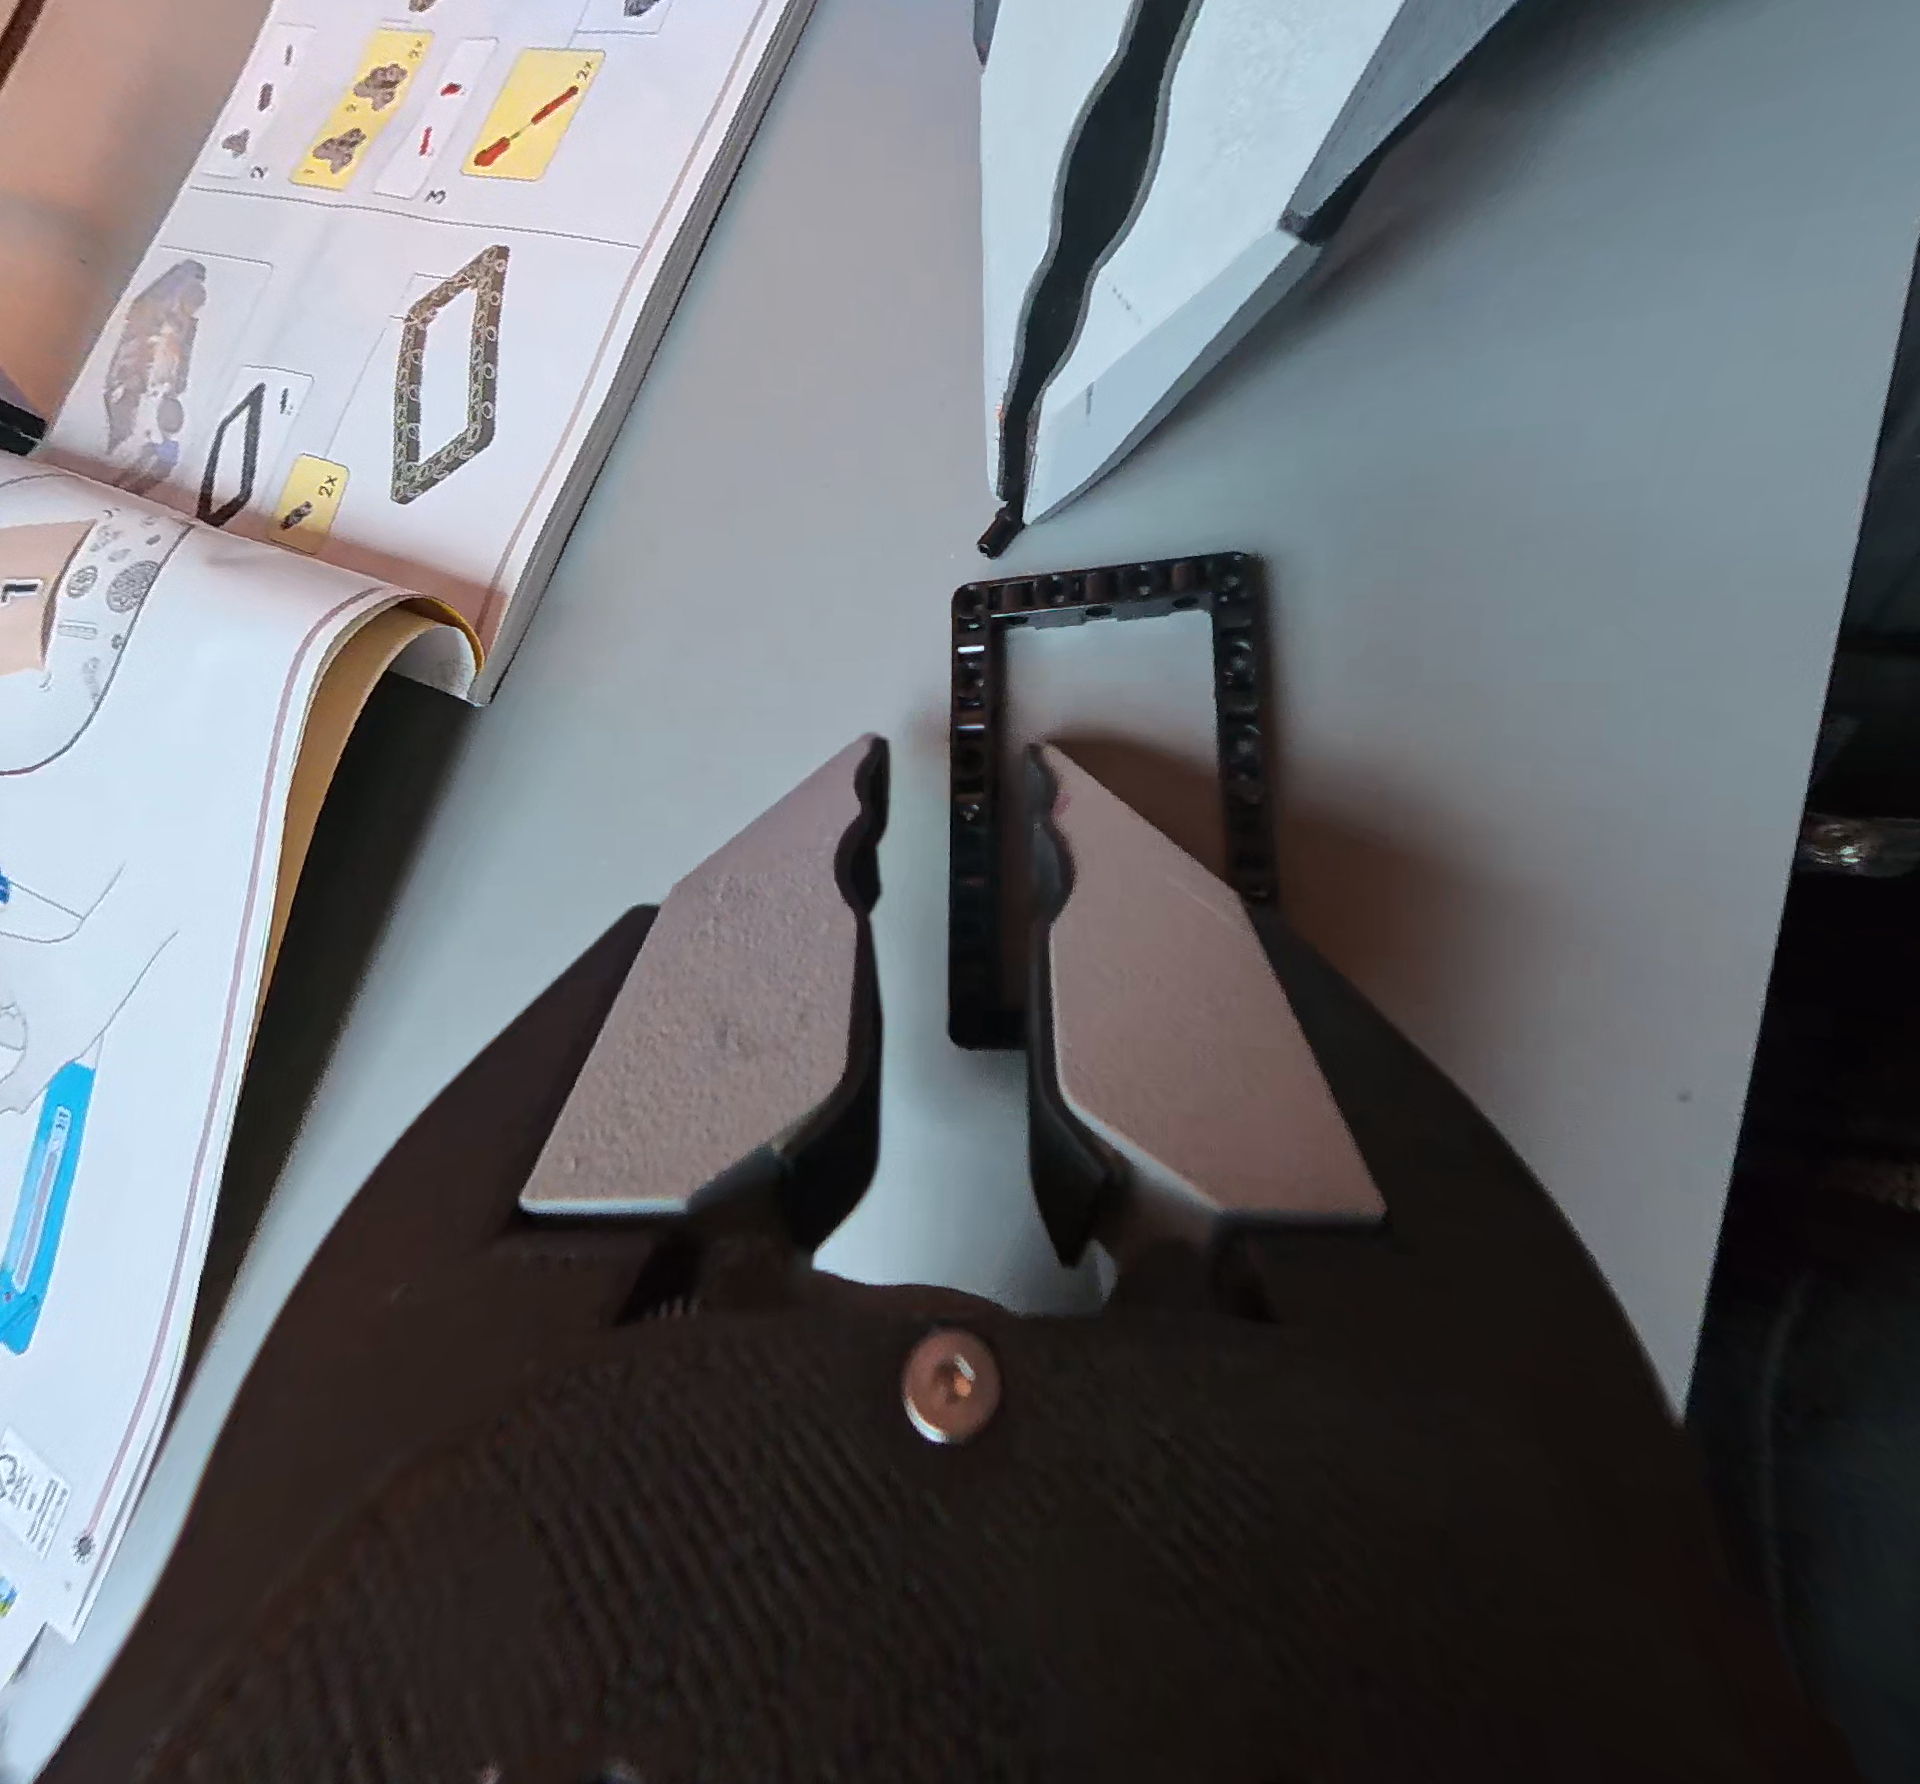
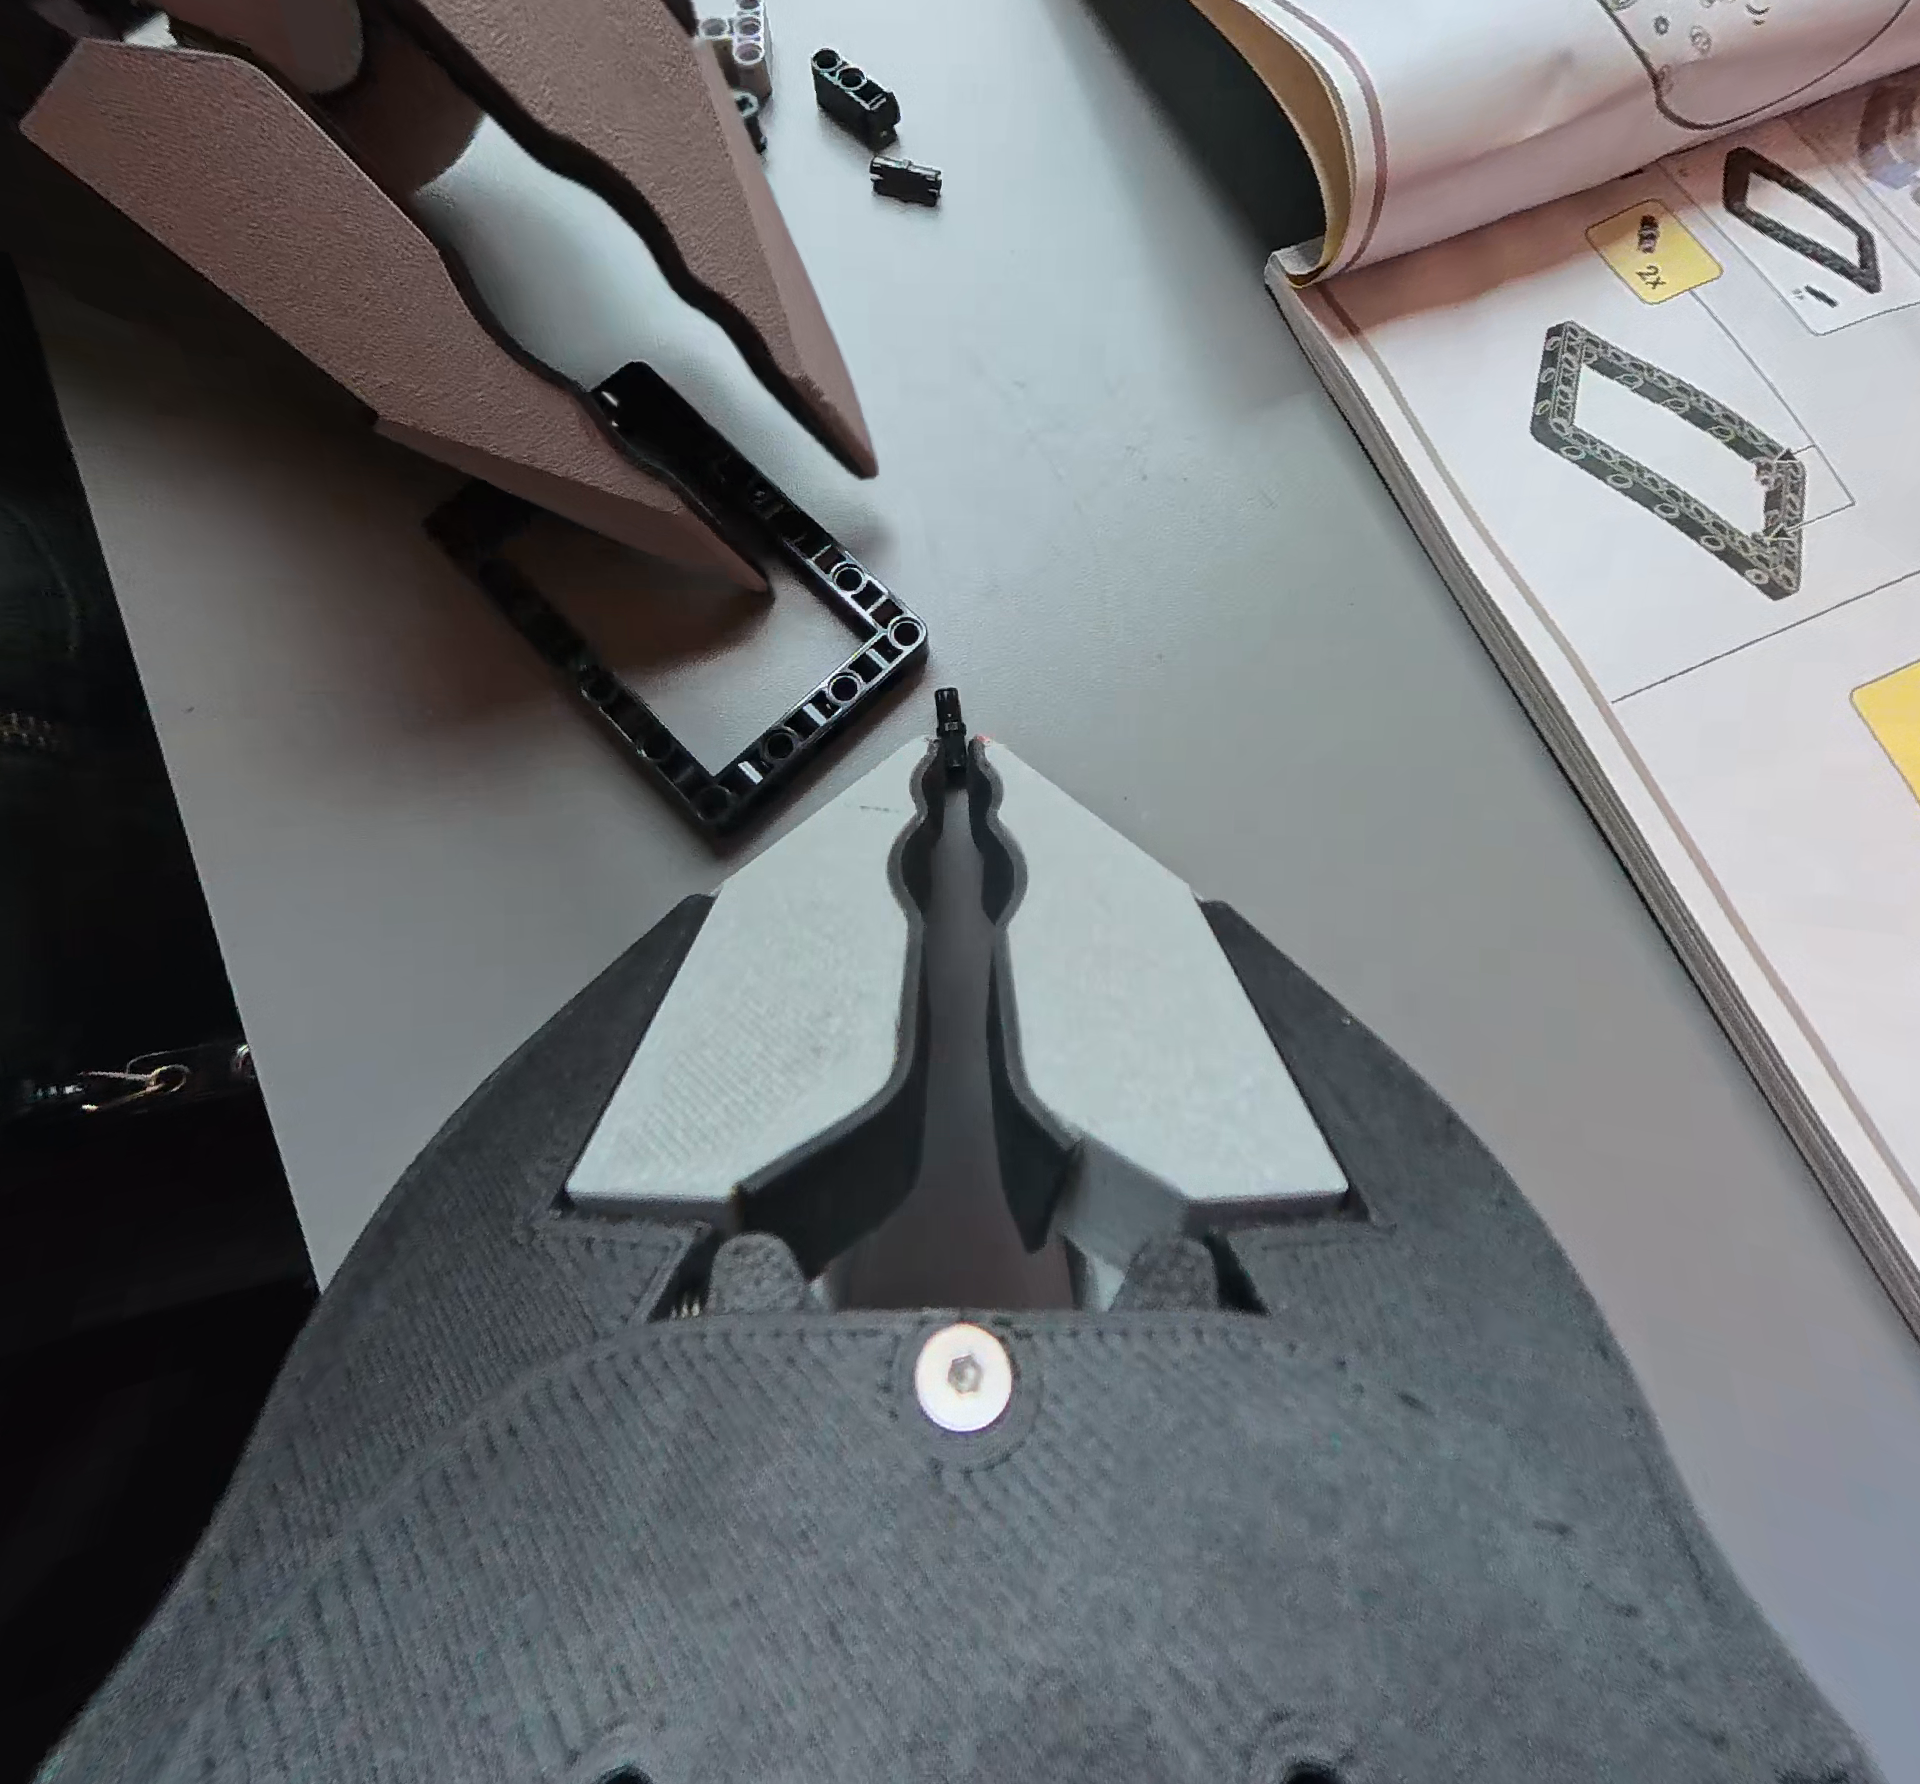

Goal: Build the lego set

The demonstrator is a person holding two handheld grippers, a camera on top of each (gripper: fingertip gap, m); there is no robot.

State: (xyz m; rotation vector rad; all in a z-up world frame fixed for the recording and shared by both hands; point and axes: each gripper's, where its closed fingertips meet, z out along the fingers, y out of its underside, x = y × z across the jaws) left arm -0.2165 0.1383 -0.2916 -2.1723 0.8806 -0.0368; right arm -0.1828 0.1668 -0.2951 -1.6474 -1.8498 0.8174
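Observation:
A black rectangular Technic frame lies flat on the grey table. My left gripper is open, its two fingers on either side of one long side of the frame; one finger is inside the frame. In the right wrist view the left gripper stands over the frame the same way. My right gripper is shut on a small black pin, which sticks out of the fingertips just short of the frame's corner. The right gripper and the pin also show in the left wrist view.
An open instruction booklet lies beside the frame and also shows in the left wrist view. Loose parts lie farther back: grey pieces, a black beam and a black pin. The table edge and a dark bag are close by. Tip to tip, the grippers are about 5 cm apart.

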